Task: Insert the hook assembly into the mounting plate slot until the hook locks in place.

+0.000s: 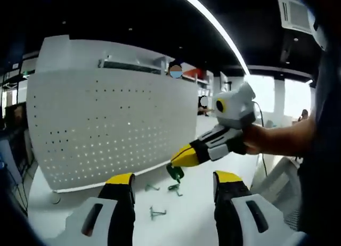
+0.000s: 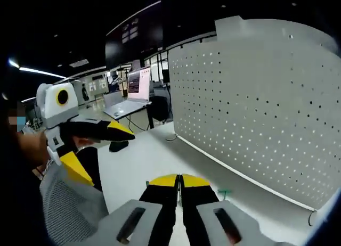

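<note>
A white pegboard mounting plate [image 1: 112, 123] stands upright on the white table [image 1: 192, 214]; it also fills the right of the right gripper view [image 2: 256, 113]. Several small metal hooks [image 1: 157, 211] lie on the table in front of it. A green hook piece [image 1: 175, 172] sits just under the tip of my right gripper [image 1: 186, 156] and shows beside its jaws [image 2: 225, 193]. My right gripper [image 2: 178, 181] is shut; nothing shows between its jaws. My left gripper [image 1: 175, 182] stands open and empty over the table, and it also shows in the right gripper view [image 2: 101, 150].
A person's hand and forearm [image 1: 277, 142] hold the right gripper. In the right gripper view an open laptop [image 2: 130, 91] and a dark object [image 2: 118, 146] sit at the table's far end. A cable [image 2: 311, 219] lies by the pegboard's base.
</note>
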### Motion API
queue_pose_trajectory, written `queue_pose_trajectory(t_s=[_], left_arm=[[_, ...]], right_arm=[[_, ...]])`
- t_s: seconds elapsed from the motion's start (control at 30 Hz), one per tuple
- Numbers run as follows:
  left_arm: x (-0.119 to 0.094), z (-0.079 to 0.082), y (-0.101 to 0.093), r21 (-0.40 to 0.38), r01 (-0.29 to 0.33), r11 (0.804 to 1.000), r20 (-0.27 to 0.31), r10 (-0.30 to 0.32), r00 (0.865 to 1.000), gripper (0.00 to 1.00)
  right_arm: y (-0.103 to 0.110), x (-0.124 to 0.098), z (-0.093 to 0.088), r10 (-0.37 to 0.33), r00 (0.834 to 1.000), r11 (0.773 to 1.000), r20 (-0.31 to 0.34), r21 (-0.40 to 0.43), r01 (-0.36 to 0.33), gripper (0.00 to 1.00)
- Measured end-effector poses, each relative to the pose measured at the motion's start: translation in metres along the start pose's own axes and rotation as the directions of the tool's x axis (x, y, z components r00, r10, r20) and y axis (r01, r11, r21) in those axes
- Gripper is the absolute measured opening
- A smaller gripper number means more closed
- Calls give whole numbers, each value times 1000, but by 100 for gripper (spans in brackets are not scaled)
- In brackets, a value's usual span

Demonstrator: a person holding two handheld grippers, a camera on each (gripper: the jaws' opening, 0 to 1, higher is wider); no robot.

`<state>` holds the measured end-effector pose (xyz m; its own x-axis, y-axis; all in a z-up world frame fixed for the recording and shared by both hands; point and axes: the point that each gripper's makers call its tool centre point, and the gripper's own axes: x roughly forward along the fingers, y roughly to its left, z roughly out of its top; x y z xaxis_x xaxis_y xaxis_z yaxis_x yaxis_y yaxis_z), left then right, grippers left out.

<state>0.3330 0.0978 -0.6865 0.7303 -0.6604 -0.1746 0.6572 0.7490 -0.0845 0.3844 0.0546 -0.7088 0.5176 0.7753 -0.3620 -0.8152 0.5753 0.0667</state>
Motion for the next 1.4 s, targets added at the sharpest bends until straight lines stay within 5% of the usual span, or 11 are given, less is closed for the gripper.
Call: queue_pose_trajectory(t_s=[0.17, 0.7, 1.4], left_arm=[[5, 3, 2, -68, -11, 998, 16, 12, 1000, 50], [25, 17, -4, -20, -44, 999, 43, 45, 998, 24], [34, 26, -4, -25, -27, 999, 80, 29, 996, 12]], right_arm=[[5, -2, 14, 4, 999, 1000, 42, 10, -5, 0], [14, -9, 40, 18, 992, 999, 123, 43, -24, 0], [23, -15, 54, 32, 986, 997, 161, 70, -44, 0]])
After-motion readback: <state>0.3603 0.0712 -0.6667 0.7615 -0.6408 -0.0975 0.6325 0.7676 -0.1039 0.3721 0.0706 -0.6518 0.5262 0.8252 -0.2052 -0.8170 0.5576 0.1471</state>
